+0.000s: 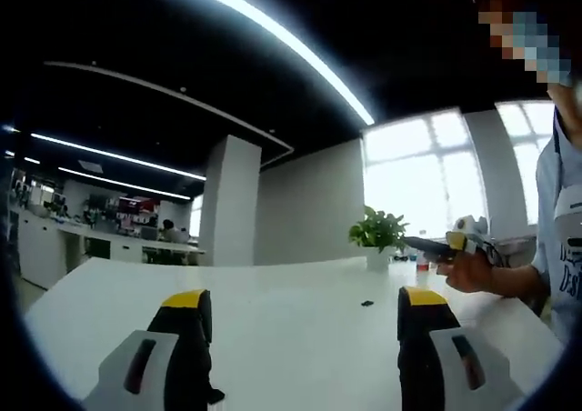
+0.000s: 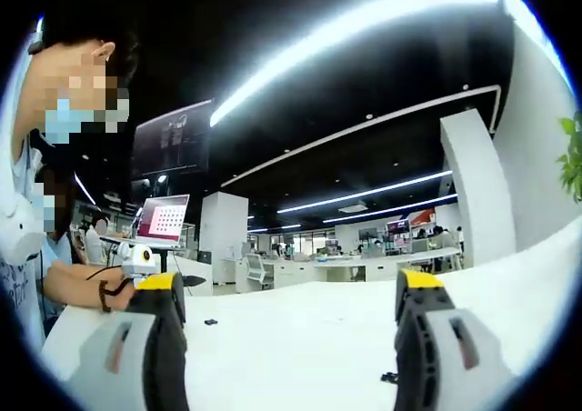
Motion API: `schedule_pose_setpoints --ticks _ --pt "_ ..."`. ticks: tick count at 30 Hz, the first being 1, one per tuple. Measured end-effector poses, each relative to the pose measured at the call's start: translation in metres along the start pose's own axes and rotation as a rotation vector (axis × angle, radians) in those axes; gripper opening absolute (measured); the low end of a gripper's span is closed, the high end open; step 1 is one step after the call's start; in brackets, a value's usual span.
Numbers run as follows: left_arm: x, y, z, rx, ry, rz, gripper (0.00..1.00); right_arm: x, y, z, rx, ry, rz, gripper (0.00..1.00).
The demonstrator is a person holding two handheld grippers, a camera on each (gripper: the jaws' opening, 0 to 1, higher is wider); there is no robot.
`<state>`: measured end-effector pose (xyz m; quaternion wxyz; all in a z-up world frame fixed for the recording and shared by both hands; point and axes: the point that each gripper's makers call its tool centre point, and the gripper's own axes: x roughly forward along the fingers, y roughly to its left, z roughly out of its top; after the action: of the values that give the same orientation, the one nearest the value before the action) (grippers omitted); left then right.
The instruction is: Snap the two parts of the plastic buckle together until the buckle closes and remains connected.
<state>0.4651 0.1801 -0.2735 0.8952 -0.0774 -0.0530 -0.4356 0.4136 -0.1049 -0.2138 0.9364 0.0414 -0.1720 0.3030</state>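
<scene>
Two small black plastic pieces (image 1: 367,303) on smooth white table (image 1: 291,338)

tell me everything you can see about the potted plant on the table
The potted plant stands upright near the far edge of the white table, in front of a bright window. It has a bushy clump of green leaves above a small pale pot; the pot's material is too small to tell. Nothing appears to touch it apart from the table. In the right gripper view a few of its leaves show at the edge.
</scene>
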Motion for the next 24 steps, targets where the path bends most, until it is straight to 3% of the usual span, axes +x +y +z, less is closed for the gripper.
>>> schedule_pose_setpoints --ticks 1,2,3,8,18,24 --pt "-0.001 -0.002 -0.002 0.006 0.018 -0.016 0.84 0.000 0.000 0.000 0.003 -0.003 0.000 0.97" --pt "-0.003 -0.012 -0.006 0.001 0.053 -0.091 0.79 0.000 0.000 0.001 0.005 -0.003 0.000 0.97" --pt "-0.005 -0.015 -0.007 -0.012 0.071 -0.120 0.77 0.000 0.000 0.001 0.006 -0.005 0.000 0.97" --pt "-0.005 -0.004 -0.016 0.030 0.113 -0.061 0.84 0.001 0.000 -0.002 0.023 -0.001 0.003 0.97" --pt "-0.003 -0.002 -0.018 0.034 0.121 -0.059 0.87 0.000 -0.003 0.001 0.035 -0.007 0.001 0.97" --pt "-0.005 0.006 -0.023 0.039 0.141 -0.019 0.89 -0.001 -0.005 0.001 0.035 -0.006 -0.006 0.97"
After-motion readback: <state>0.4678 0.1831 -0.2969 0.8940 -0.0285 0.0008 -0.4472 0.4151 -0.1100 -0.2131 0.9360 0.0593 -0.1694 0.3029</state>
